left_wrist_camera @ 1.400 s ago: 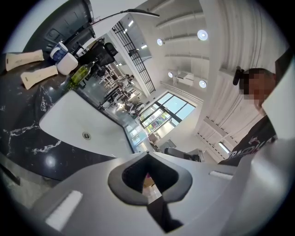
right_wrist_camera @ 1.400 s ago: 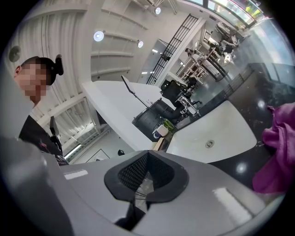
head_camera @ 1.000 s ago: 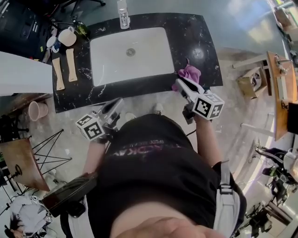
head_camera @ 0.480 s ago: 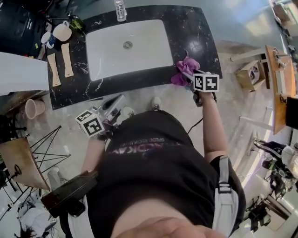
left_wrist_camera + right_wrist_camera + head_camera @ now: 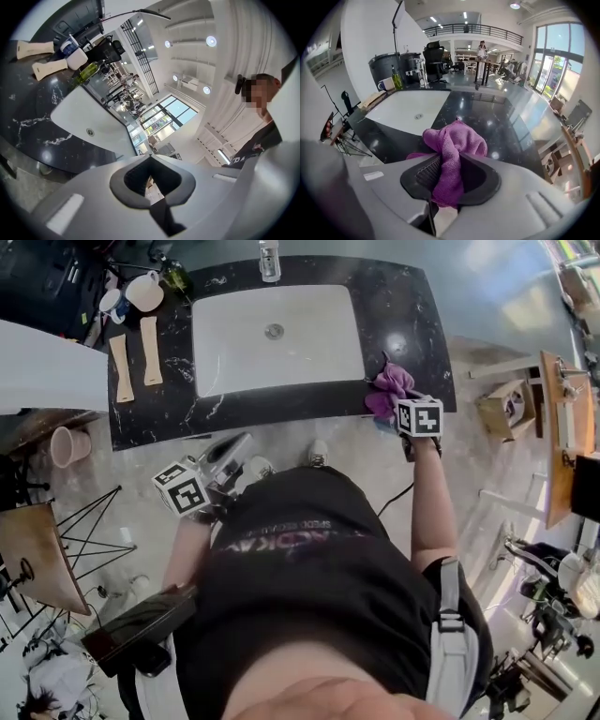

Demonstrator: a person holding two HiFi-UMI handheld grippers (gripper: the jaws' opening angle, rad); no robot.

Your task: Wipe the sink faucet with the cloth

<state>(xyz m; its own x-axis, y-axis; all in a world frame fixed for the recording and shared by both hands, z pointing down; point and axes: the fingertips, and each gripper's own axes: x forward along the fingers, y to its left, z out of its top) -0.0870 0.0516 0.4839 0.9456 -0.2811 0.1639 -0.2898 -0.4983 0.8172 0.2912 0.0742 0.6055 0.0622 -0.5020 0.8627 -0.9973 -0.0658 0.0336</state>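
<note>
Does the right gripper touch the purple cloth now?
Touching. The right gripper view shows the right gripper pinching the purple cloth; its jaws have just been closing.

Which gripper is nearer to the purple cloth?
Right. The right gripper has just been closing on the purple cloth; the left gripper is far left, off the counter.

The purple cloth (image 5: pixel 388 388) (image 5: pixel 454 143) lies bunched, one fold standing up, at the front right corner of the black counter (image 5: pixel 417 324), beside the white basin (image 5: pixel 300 357). The faucet (image 5: pixel 270 261), apparently chrome, stands upright behind the basin's back edge, well apart from the cloth.
</note>
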